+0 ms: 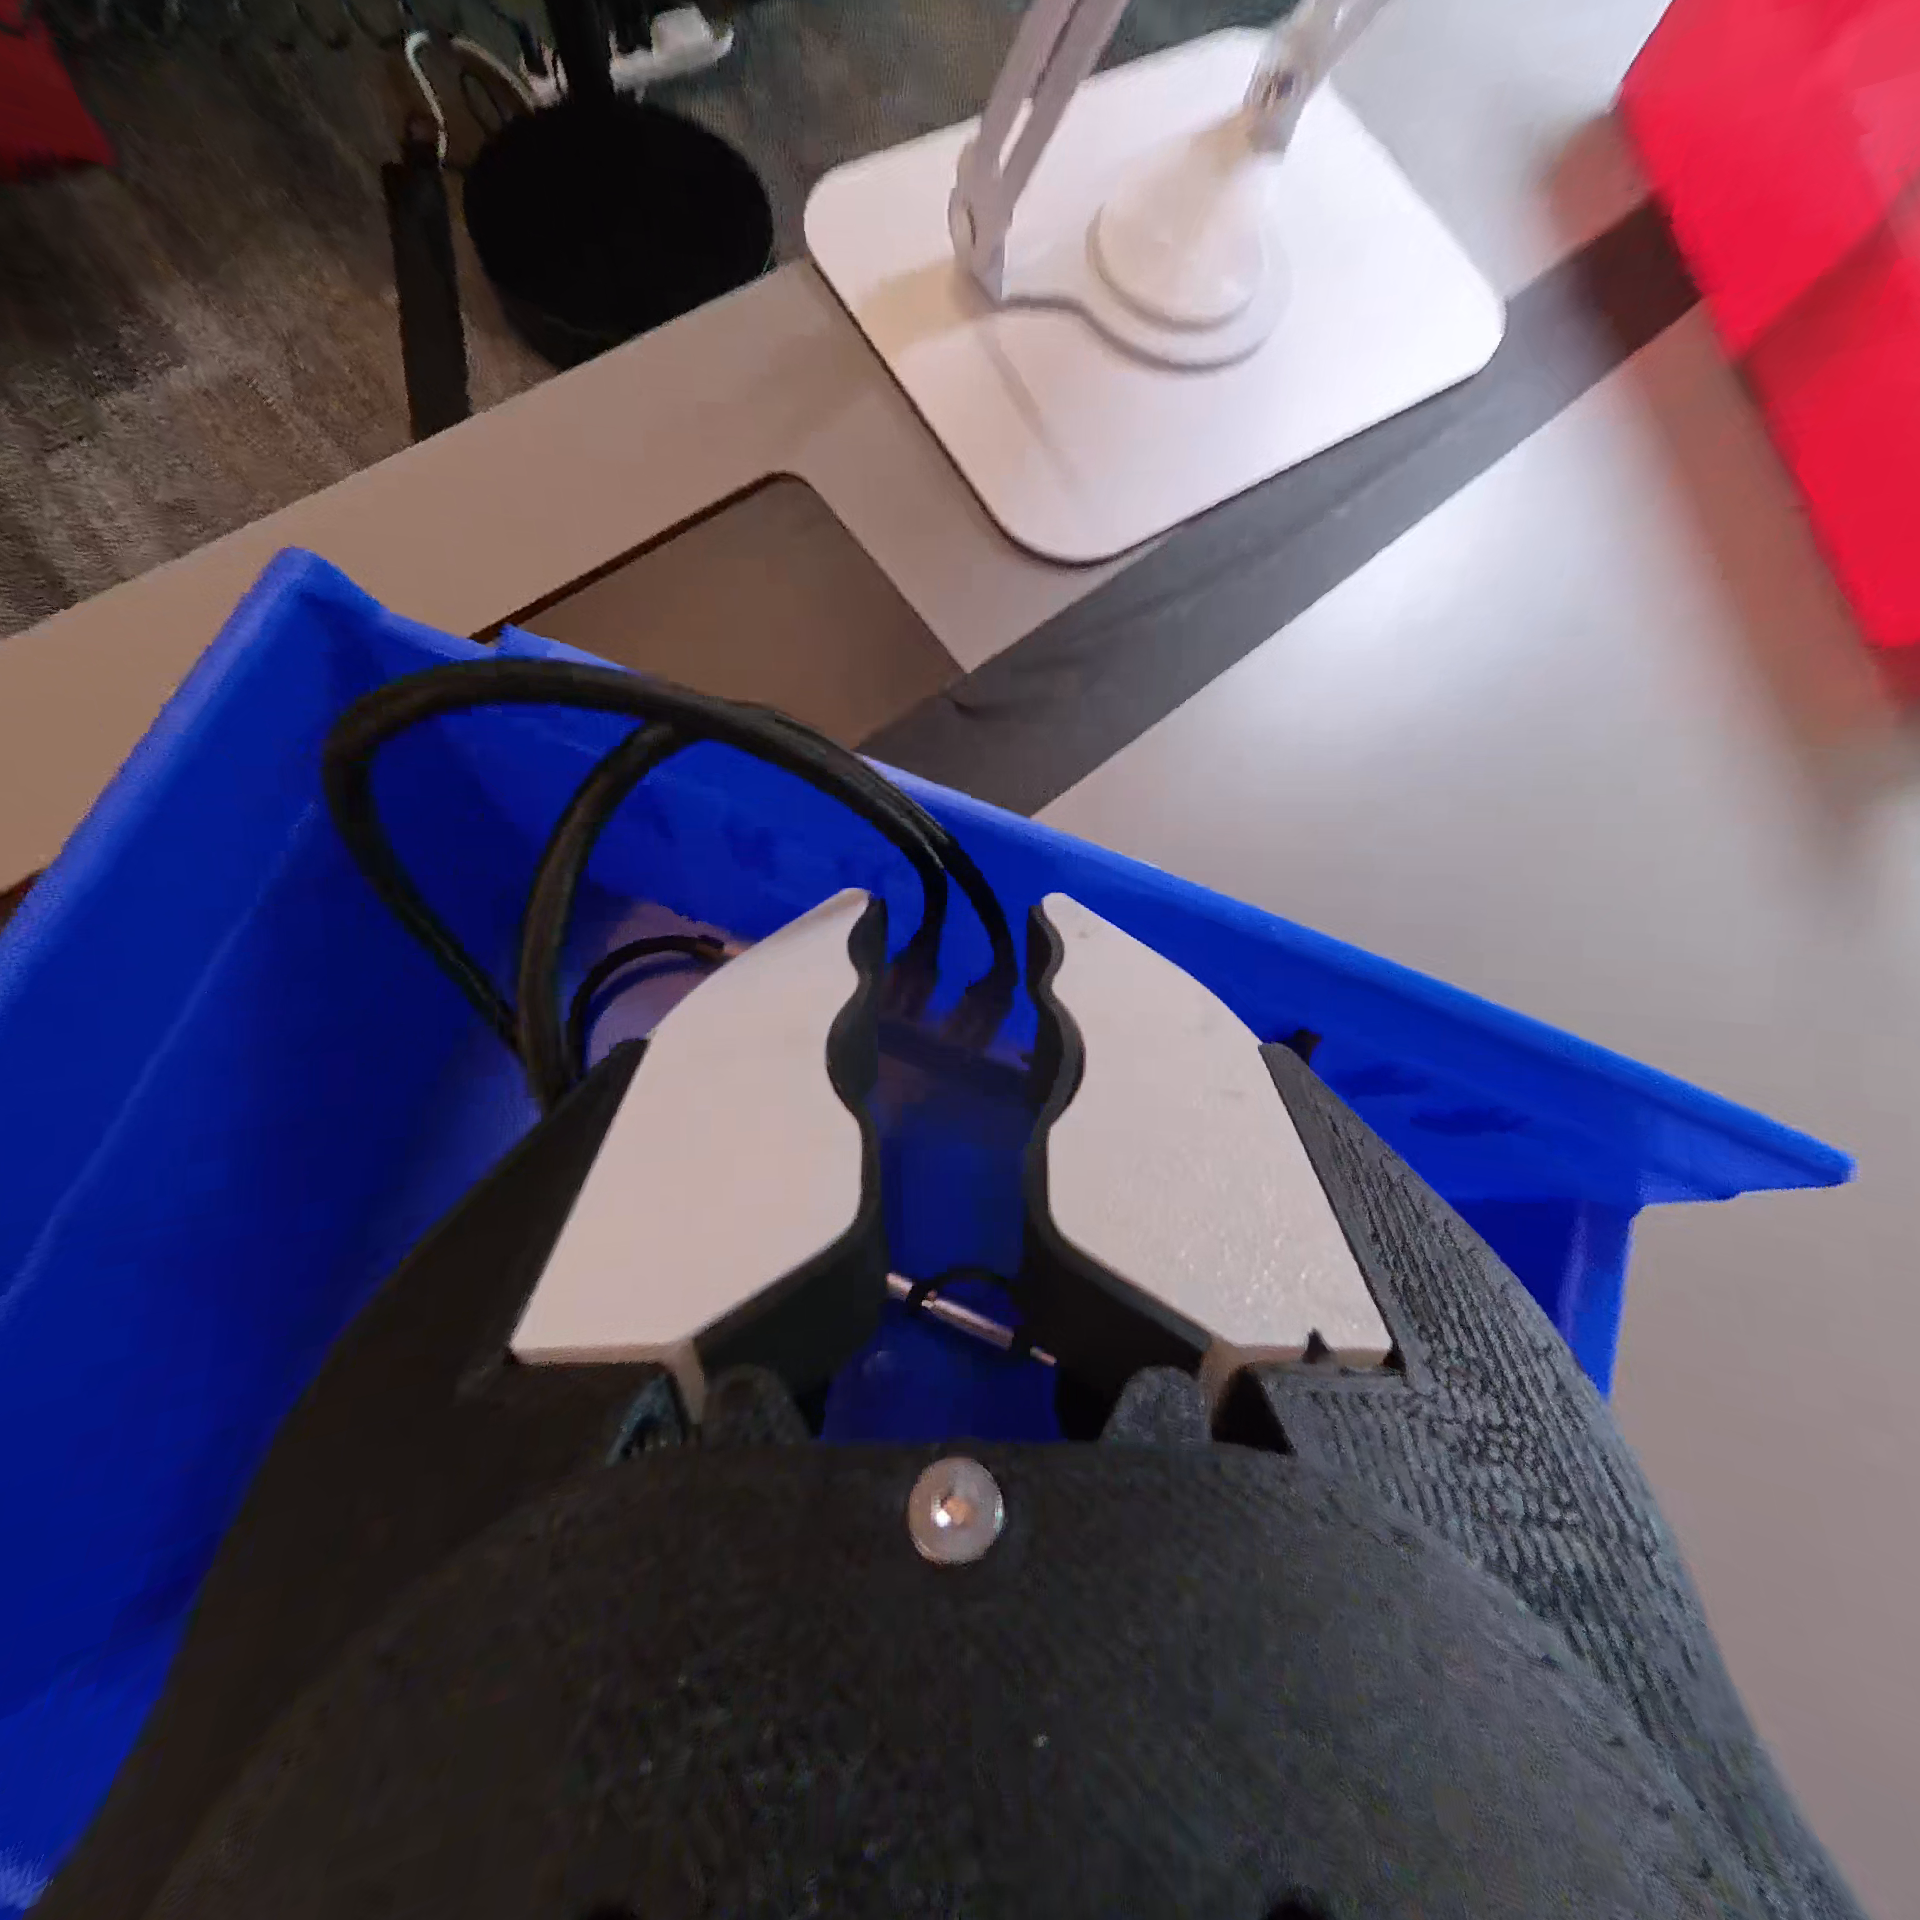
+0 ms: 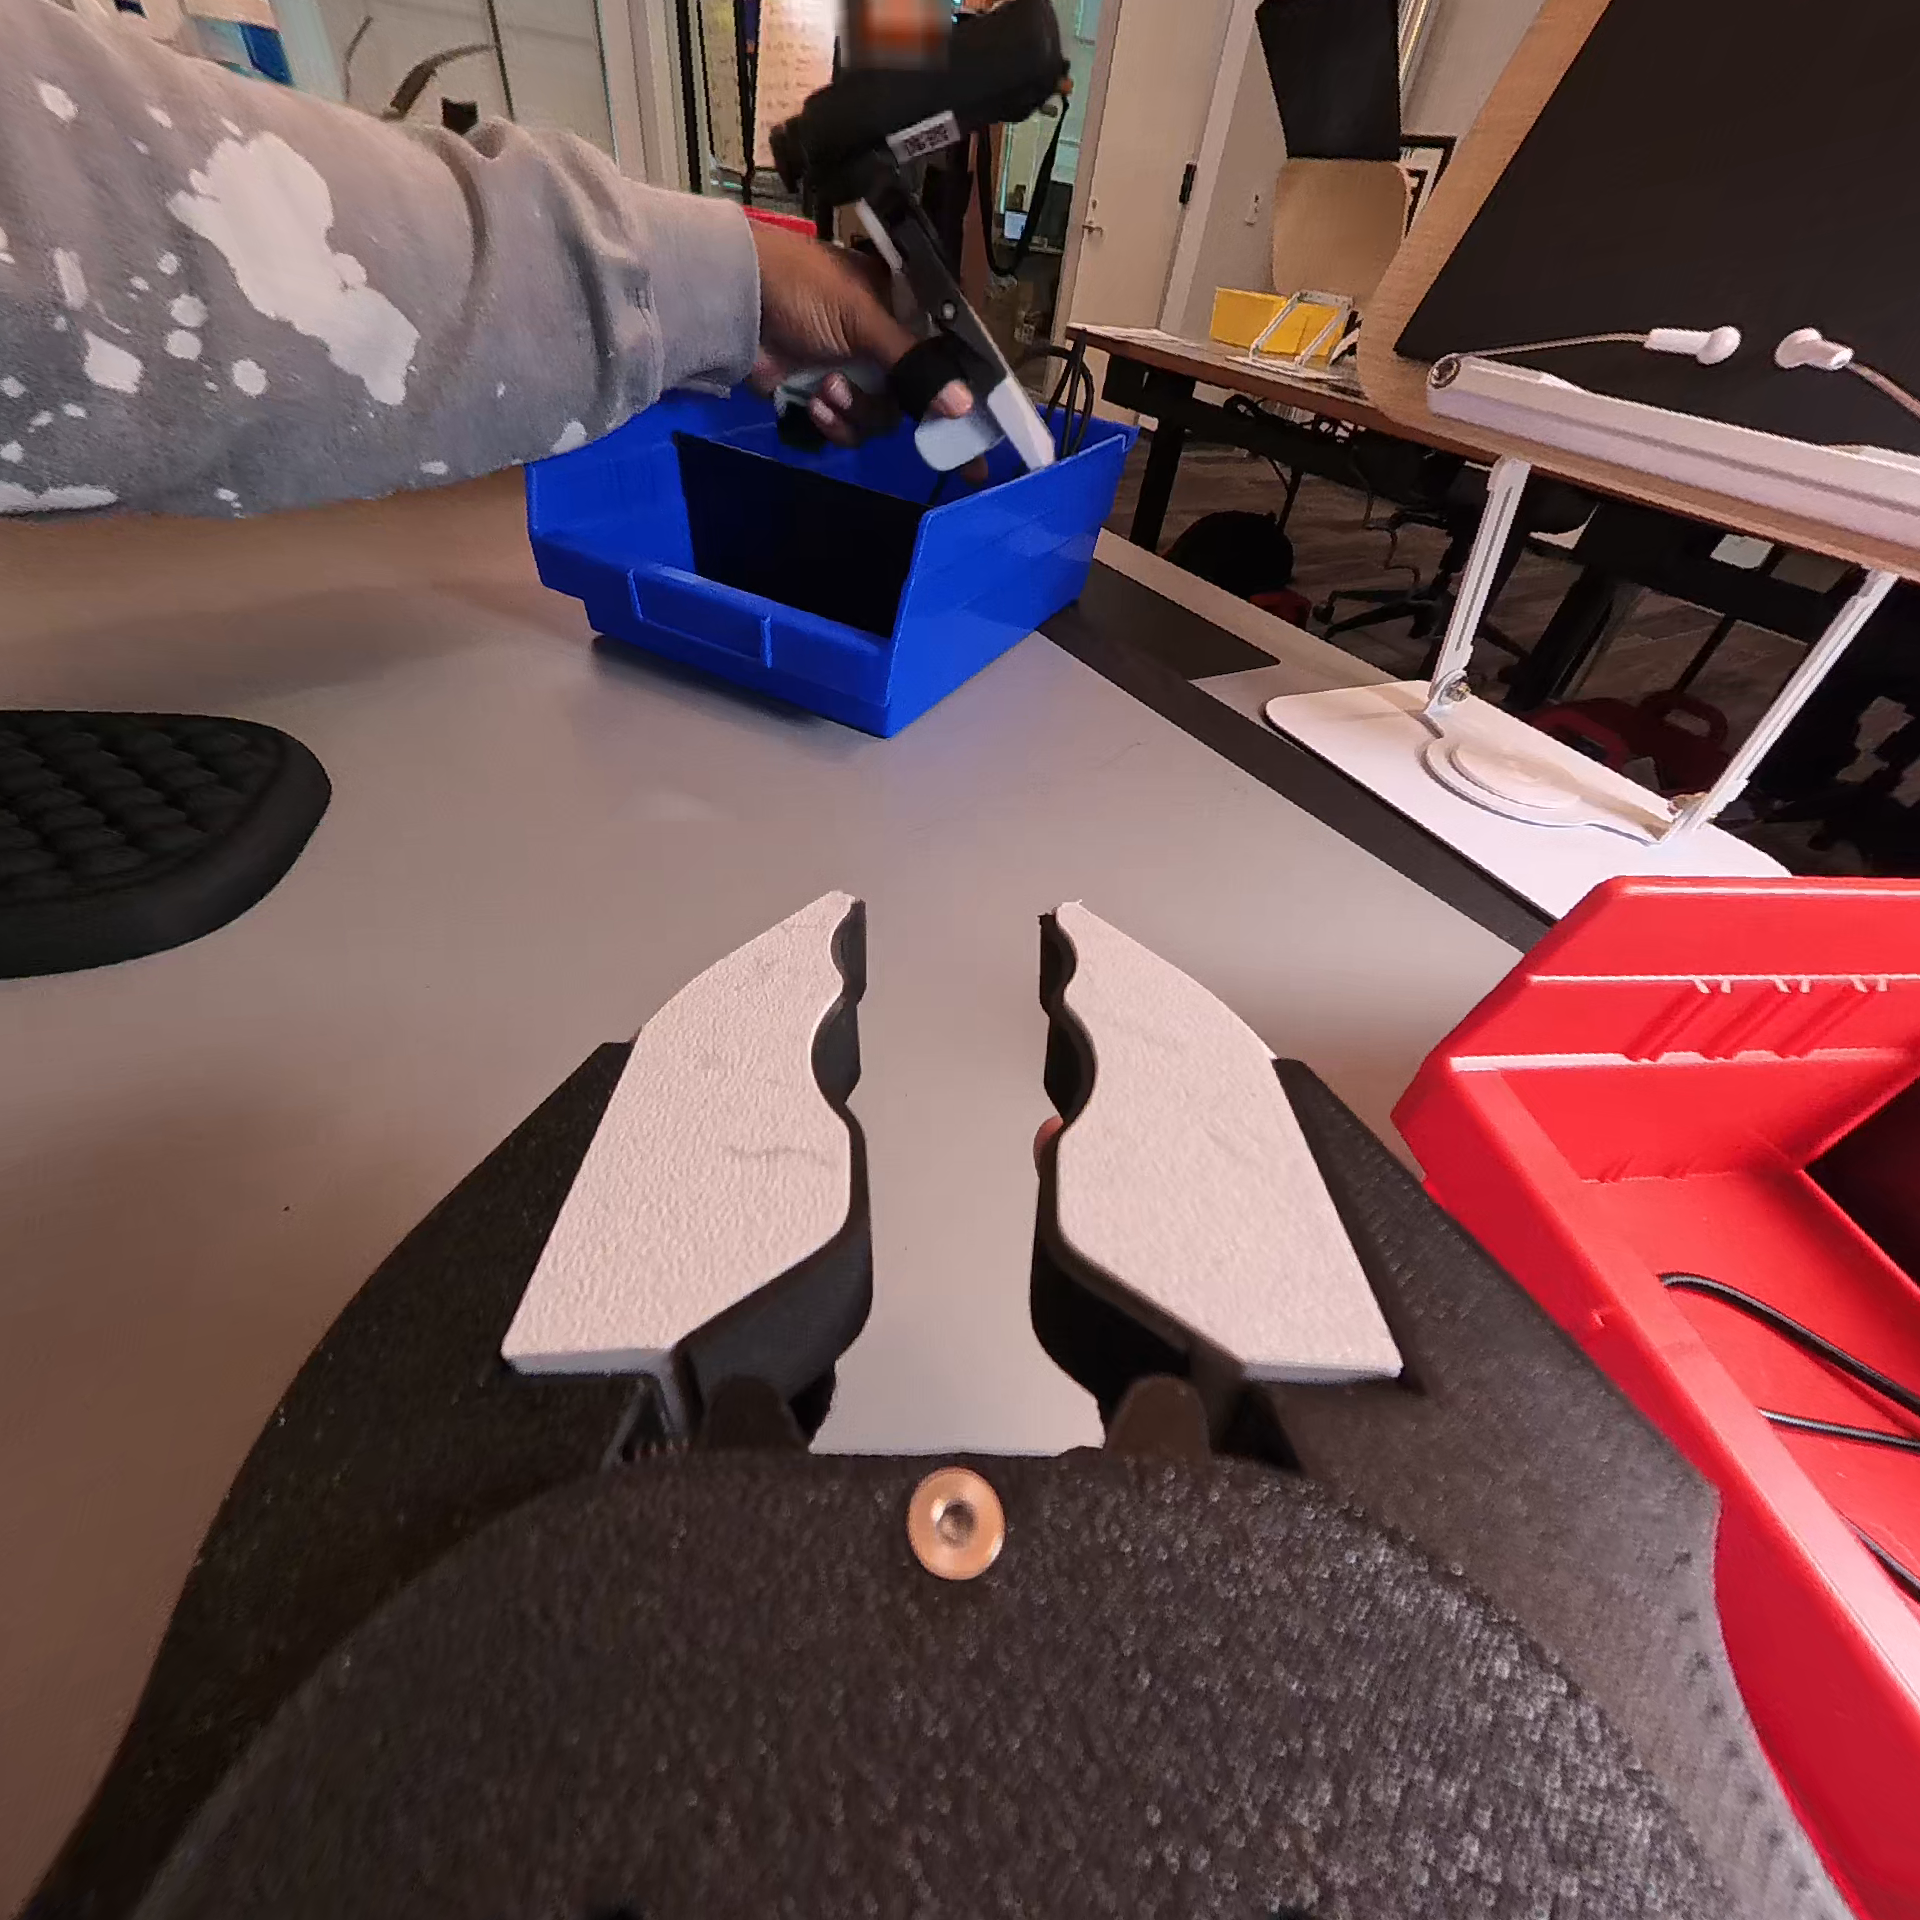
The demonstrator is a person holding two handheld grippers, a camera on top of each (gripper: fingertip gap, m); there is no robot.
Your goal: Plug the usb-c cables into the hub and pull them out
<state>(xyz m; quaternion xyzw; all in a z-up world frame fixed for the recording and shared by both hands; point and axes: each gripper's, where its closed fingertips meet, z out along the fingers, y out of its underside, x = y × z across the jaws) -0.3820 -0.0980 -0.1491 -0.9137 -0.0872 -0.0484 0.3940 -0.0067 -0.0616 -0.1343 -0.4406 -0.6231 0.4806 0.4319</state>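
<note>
Left gripper [image 1: 951,977] fingers parted, dipped into blue bin [image 1: 260,935] around two black usb-c cables [image 1: 644,717]; hub unclear. Cables floppy, so grab the stiff plug [image 1: 920,971]. Right gripper [image 2: 951,977] parted, empty over desk [image 2: 623,790]

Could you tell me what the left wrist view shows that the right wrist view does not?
Only the left wrist view looks down into the blue bin: black cables loop up and two plugs sit between the open jaws of the left gripper. A black round bin stands on the floor.

Only the right wrist view shows the right gripper, open over bare table, plus a sleeve, a black mat and a thin cable in the red bin.

Both show the blue bin, the red bin, the grey table and the white stand.
</note>
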